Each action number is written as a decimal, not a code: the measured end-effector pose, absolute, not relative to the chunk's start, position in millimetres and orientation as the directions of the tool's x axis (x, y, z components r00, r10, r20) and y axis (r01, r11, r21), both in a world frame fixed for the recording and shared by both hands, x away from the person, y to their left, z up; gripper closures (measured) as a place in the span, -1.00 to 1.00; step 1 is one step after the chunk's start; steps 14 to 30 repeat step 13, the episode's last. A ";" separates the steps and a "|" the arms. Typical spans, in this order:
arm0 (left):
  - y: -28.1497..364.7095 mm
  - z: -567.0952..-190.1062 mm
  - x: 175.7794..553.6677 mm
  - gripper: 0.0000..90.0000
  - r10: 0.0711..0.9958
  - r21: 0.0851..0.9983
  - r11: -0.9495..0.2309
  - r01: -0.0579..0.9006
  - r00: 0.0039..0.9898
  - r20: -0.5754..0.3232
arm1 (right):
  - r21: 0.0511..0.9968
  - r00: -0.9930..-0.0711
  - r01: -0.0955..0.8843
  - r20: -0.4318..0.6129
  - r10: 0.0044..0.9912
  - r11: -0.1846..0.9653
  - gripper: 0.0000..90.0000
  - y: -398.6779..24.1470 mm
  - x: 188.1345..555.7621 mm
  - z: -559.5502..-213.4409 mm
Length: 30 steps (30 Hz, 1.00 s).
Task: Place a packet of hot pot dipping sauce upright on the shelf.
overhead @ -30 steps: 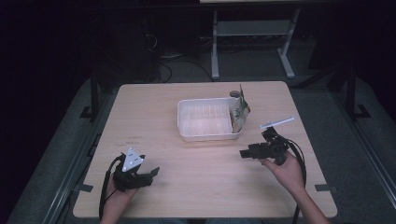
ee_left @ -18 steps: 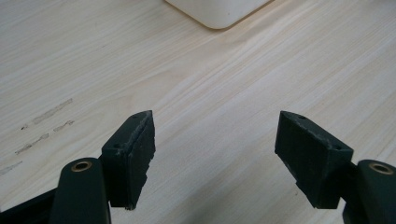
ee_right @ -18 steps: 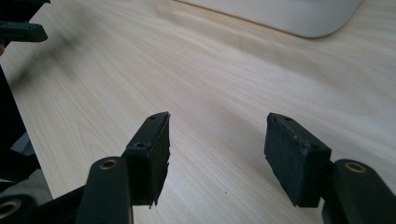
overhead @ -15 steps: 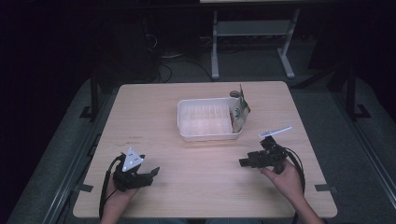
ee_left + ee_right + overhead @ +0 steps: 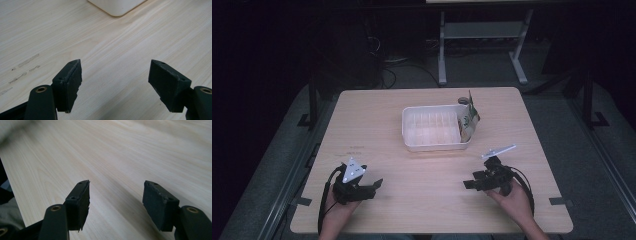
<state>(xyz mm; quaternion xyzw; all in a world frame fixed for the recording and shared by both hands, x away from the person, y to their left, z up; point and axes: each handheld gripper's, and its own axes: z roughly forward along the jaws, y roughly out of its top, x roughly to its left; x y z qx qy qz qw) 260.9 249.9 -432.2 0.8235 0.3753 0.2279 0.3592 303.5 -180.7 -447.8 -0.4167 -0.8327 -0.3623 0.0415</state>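
We see a light wooden table [image 5: 377, 115] in the middle of the frame, well lit from above, while the room around it is very dark. Under it lies a grey floor [image 5: 562, 125]. In the upper part of the frame stands a white metal frame [image 5: 482, 30] with two legs, and left of it some dark cables [image 5: 387, 60] lie on the floor.

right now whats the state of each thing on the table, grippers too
left gripper: open, nothing between its jaws, low over bare wood
right gripper: open, nothing between its jaws, low over bare wood
white tray: upright near the middle of the table, its left and middle part bare
packet: standing on edge at the tray's right end, leaning
table: light wood, faint scuff marks near the left gripper
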 end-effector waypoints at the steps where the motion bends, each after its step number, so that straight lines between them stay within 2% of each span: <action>1: 249.9 -432.3 261.0 -0.42 0.782 0.763 -0.460 0.455 0.614 0.104 | 0.571 -0.657 0.719 0.368 0.658 0.398 -0.16 -178.0 302.6 -447.8; 13: 249.9 -433.0 262.3 -0.42 0.783 0.763 -0.457 0.457 0.614 0.101 | 0.599 -0.689 0.688 0.360 0.630 0.410 -0.18 -173.8 300.2 -446.1; 30: 249.9 -433.0 262.3 -0.42 0.783 0.763 -0.457 0.457 0.614 0.101 | 0.599 -0.689 0.688 0.360 0.630 0.410 -0.18 -173.8 300.2 -446.1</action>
